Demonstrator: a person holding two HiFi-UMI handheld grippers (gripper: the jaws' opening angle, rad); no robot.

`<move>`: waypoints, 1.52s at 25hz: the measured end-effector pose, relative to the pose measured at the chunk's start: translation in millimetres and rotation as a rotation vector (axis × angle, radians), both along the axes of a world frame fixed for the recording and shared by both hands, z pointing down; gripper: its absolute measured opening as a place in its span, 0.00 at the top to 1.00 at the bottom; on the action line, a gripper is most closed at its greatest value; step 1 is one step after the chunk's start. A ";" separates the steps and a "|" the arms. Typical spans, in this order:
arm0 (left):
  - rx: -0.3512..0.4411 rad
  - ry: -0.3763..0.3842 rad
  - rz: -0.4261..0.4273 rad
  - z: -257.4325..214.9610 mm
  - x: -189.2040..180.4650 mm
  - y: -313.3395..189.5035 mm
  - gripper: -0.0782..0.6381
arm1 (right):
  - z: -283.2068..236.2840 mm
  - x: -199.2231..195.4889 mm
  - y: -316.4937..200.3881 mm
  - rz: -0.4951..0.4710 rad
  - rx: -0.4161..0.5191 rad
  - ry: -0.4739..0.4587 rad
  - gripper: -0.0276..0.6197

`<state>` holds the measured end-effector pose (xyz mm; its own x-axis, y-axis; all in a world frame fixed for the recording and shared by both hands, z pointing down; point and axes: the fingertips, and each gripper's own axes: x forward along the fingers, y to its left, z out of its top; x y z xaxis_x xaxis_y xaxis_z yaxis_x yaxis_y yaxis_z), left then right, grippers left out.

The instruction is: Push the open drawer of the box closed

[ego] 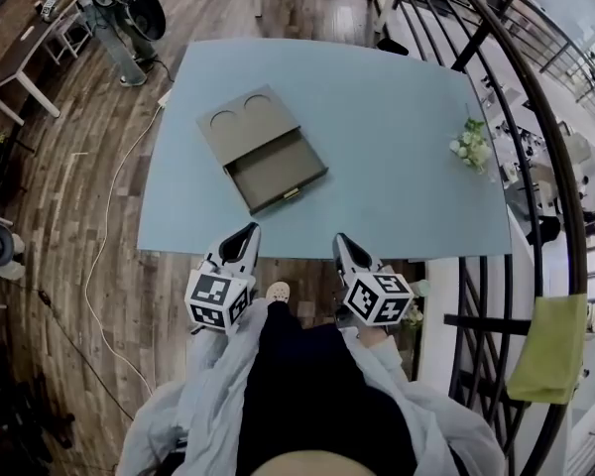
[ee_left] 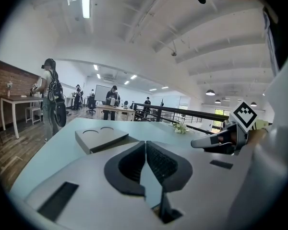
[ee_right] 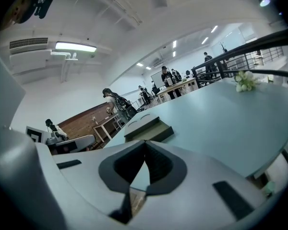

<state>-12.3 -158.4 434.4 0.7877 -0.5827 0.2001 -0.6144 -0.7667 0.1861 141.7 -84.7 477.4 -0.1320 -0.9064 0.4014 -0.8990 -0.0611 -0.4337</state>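
Your left gripper (ego: 246, 234) and right gripper (ego: 342, 241) hover side by side over the near edge of the light blue table (ego: 407, 206), both pointing out across it. Each pair of jaws is pressed together at the tips with nothing between them, so you have hold of nothing in either hand. The grey-brown box (ego: 246, 125) lies flat on the table well ahead of both grippers, with two round recesses (ego: 259, 100) in its top. Its drawer (ego: 278, 172) stands pulled out toward you, with a small pull (ego: 291, 194) on its front. That front faces the gap between your two grippers, somewhat nearer the left one, and is clear of both. A small bunch of white flowers (ego: 470, 145) lies near the table's right edge.
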 end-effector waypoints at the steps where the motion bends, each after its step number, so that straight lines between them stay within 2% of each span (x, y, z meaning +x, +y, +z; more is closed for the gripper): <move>1: 0.002 0.001 0.007 -0.6 1.0 -5.8 0.86 | -0.5 0.5 -4.7 0.007 0.002 0.000 0.95; 5: 0.008 0.002 0.034 -1.1 2.6 -26.9 0.86 | 0.3 1.1 -20.6 0.040 0.008 -0.024 0.95; 9: 0.005 -0.006 0.057 3.3 3.6 -42.1 0.86 | 2.0 1.2 -31.4 0.064 0.035 -0.099 0.95; 14: -0.019 -0.009 0.081 15.0 4.5 -42.9 0.86 | 9.6 -2.9 -27.5 0.085 0.088 -0.318 0.95; 17: -0.038 -0.007 0.082 21.9 5.4 -42.5 0.86 | 8.6 -1.2 -30.7 0.084 0.109 -0.405 0.93; 20: -0.063 -0.012 0.072 30.8 5.4 -40.1 0.86 | 6.0 -3.6 -36.3 0.055 0.129 -0.519 0.86; 24: -0.089 -0.012 0.048 38.2 4.0 -33.9 0.86 | 9.7 -4.4 -44.8 0.030 0.139 -0.719 0.70; 30: -0.126 -0.026 -0.004 46.5 1.0 -39.1 0.86 | 33.4 2.5 -67.5 0.082 0.088 -0.965 0.48; 34: -0.148 -0.043 -0.044 54.8 -1.3 -45.0 0.86 | 48.8 5.1 -82.9 0.112 0.063 -1.073 0.42; 38: -0.167 -0.060 -0.074 61.4 -1.7 -49.5 0.86 | 61.4 -1.0 -96.8 0.079 0.012 -1.077 0.42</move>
